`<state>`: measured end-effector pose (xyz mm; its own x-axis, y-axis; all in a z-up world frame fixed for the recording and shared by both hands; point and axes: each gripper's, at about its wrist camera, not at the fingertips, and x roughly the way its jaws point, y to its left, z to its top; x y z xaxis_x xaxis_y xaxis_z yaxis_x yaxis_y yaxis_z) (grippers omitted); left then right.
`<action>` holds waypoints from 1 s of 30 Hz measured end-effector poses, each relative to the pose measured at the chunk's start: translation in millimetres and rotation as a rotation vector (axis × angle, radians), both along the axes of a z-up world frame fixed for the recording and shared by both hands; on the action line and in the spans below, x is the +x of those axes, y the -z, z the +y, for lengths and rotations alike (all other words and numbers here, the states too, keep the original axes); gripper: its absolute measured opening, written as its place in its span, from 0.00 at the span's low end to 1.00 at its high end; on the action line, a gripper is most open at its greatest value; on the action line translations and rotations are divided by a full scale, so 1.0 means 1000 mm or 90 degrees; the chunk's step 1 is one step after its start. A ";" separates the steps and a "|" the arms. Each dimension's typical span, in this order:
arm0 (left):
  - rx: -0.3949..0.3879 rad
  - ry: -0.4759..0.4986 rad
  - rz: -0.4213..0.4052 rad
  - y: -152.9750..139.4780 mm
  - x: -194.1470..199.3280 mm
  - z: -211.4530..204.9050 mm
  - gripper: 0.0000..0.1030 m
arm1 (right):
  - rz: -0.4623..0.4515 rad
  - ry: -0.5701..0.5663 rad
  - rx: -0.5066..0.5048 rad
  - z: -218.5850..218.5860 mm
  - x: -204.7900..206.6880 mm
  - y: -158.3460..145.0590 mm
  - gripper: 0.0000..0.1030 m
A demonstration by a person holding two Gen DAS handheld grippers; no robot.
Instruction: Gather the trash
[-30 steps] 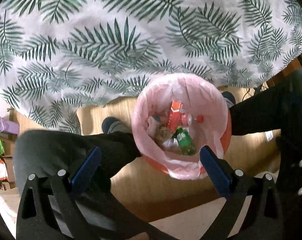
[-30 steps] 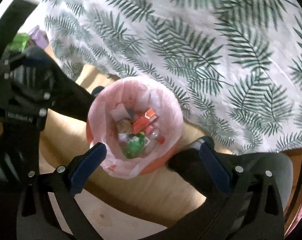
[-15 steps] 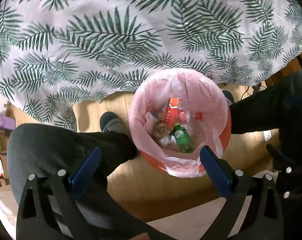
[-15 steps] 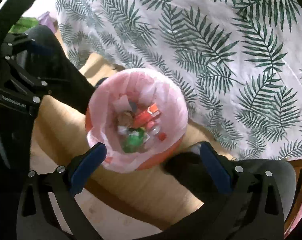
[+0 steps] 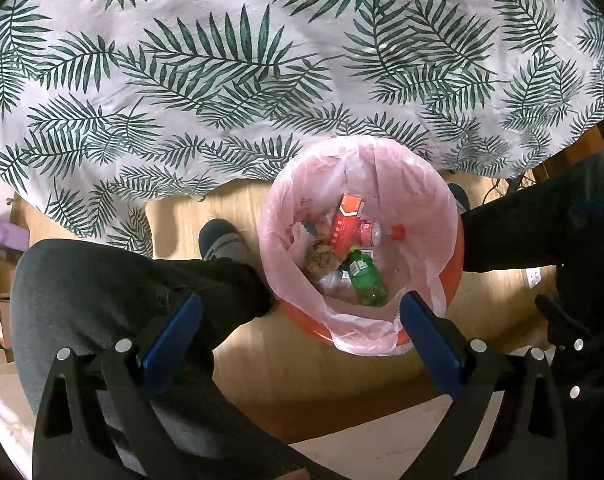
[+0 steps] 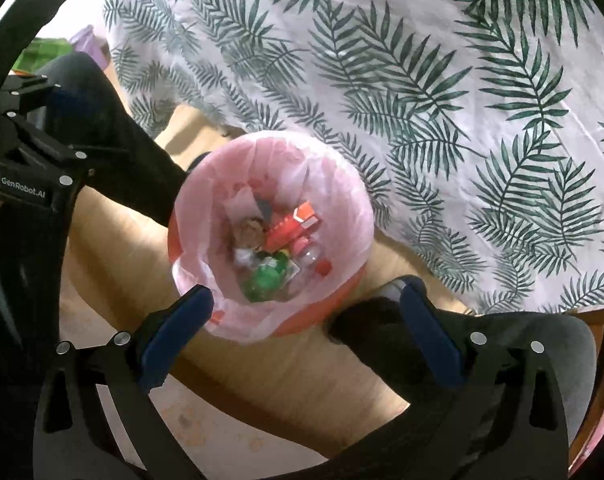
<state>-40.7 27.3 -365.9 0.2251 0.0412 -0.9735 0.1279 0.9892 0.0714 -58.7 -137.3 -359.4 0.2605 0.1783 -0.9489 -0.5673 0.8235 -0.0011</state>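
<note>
Both views have drifted slightly over the bin (image 5: 454,276); left tongs (image 5: 302,324) and right tongs (image 6: 306,312) hang apart and empty, bottle (image 5: 364,278) at its 6 o'clock: collecting looks done.

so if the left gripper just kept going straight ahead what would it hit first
Probably the trash bin: the open left gripper points down at its near rim, where the pink bag liner folds over. Depth is unclear, so it might instead drop inside onto the green bottle.

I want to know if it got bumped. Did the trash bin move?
Cannot tell. The trash bin keeps its spot by the shoe and the tablecloth edge; only the camera view shifts.
</note>
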 end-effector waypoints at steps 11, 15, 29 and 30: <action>0.014 0.012 0.004 0.002 -0.002 -0.004 0.95 | 0.006 -0.004 -0.003 0.001 0.000 0.003 0.94; 0.017 0.018 0.006 0.003 -0.002 -0.006 0.95 | 0.006 -0.003 -0.003 0.002 0.000 0.003 0.94; 0.026 0.041 0.014 0.006 -0.003 -0.012 0.95 | 0.009 -0.007 -0.002 0.003 -0.001 0.005 0.94; 0.027 0.042 0.015 0.006 -0.003 -0.013 0.95 | 0.009 -0.008 -0.002 0.003 -0.001 0.005 0.94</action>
<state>-43.4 14.5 -372.2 0.2060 0.0681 -0.9762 0.1953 0.9746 0.1092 -59.5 -134.6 -364.2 0.2443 0.1780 -0.9532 -0.5770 0.8167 0.0046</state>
